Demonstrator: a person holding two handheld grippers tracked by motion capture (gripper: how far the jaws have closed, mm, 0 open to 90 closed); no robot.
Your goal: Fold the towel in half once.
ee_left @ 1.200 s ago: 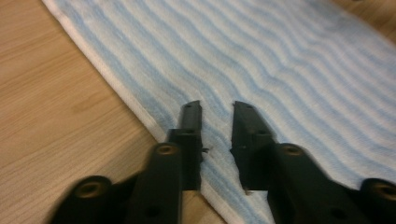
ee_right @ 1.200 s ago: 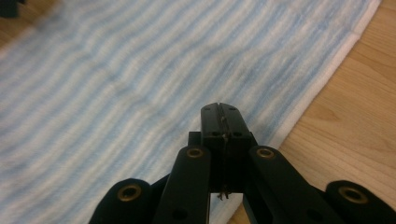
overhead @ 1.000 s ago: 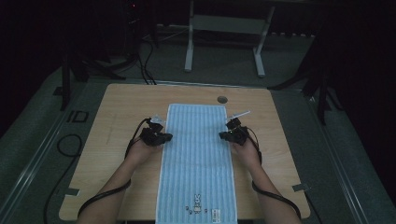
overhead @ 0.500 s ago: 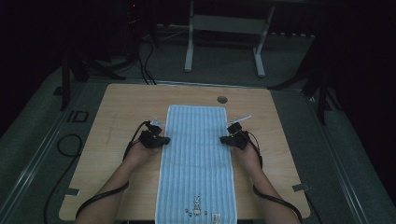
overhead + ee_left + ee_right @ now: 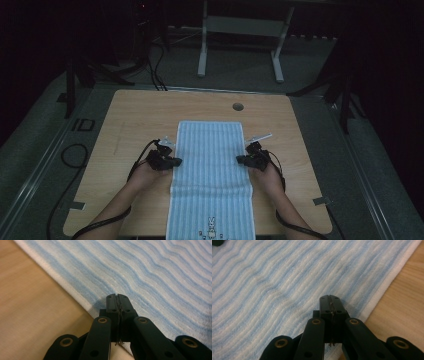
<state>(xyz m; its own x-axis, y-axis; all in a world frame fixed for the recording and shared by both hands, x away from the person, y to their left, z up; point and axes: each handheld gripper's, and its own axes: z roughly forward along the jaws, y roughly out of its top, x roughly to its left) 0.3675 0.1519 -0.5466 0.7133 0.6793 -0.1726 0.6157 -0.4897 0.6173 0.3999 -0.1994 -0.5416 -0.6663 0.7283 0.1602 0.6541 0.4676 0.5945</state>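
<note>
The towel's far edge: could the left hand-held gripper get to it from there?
Probably yes. The left hand-held gripper sits shut at the towel's left edge, and bare table lies ahead, nothing blocking.

A striped blue towel [image 5: 210, 175] lies along the tabletop [image 5: 130, 115] middle; the left tool [image 5: 172, 161] and right tool [image 5: 242, 160] flank its long edges.

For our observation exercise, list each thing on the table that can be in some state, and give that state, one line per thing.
Towel: spread flat, lengthwise on the table, near end hanging over the edge.
Left tongs: shut, at the towel's left edge; nothing visibly pinched.
Right tongs: shut, at the towel's right edge; nothing visibly pinched.
Table: bare wood around the towel.
</note>
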